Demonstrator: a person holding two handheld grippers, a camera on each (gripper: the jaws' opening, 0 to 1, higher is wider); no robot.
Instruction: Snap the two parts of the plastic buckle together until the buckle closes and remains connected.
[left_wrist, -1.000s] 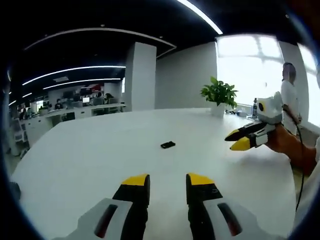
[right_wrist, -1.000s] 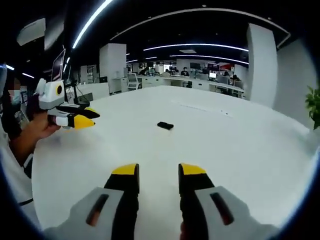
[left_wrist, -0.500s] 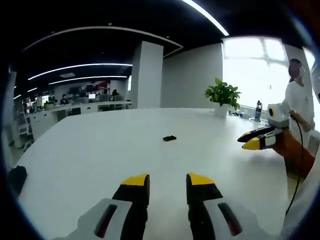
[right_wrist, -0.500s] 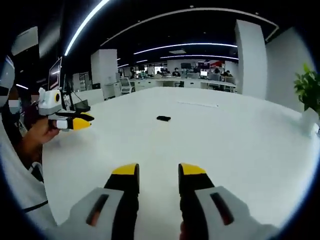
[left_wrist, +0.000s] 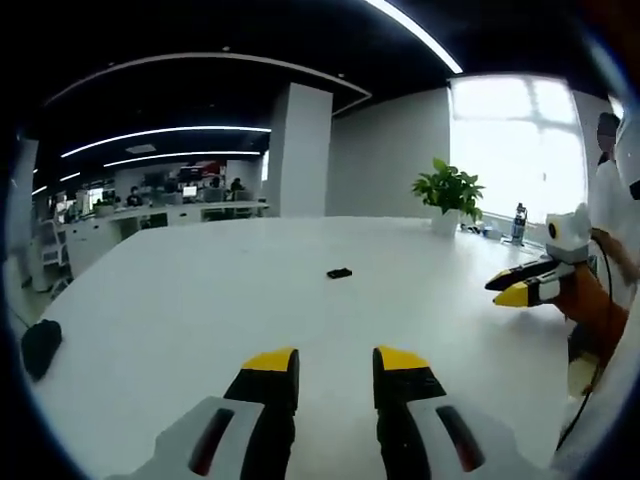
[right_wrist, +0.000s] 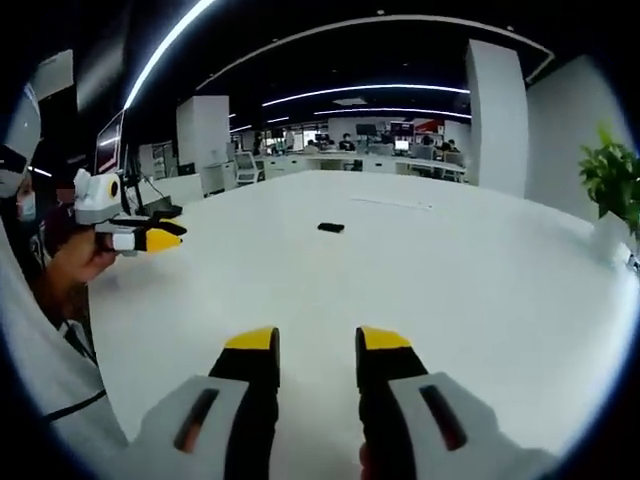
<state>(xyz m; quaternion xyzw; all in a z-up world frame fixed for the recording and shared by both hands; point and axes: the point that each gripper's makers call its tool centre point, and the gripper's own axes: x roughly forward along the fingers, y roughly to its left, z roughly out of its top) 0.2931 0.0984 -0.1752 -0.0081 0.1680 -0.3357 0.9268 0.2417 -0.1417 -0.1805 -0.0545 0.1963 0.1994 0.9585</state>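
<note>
In the left gripper view, we see our left gripper (left_wrist: 335, 368) rising from six o'clock, its yellow-tipped jaws apart with bare tabletop between them and nothing held. The white table (left_wrist: 180, 320) spreads ahead. The black buckle (left_wrist: 339, 272) lies flat on it toward twelve o'clock from the jaws, well apart from them; it is too small for us to tell whether its two parts are joined. At three o'clock the right gripper (left_wrist: 515, 285) comes in, held by a hand (left_wrist: 580, 300), its tips pointing toward nine o'clock and only slightly parted. A potted plant (left_wrist: 447, 192) stands on the far side of the table at about one o'clock, and a dark object (left_wrist: 40, 347) sits at the table's edge near nine o'clock.

In the right gripper view, we see our right gripper (right_wrist: 318, 345) at six o'clock, jaws apart and empty above the table (right_wrist: 480, 290). The buckle (right_wrist: 331, 227) lies toward twelve o'clock, far from the tips. The left gripper (right_wrist: 165, 236) enters at nine o'clock, its tips close together, gripping nothing. The plant (right_wrist: 610, 180) shows at three o'clock.
</note>
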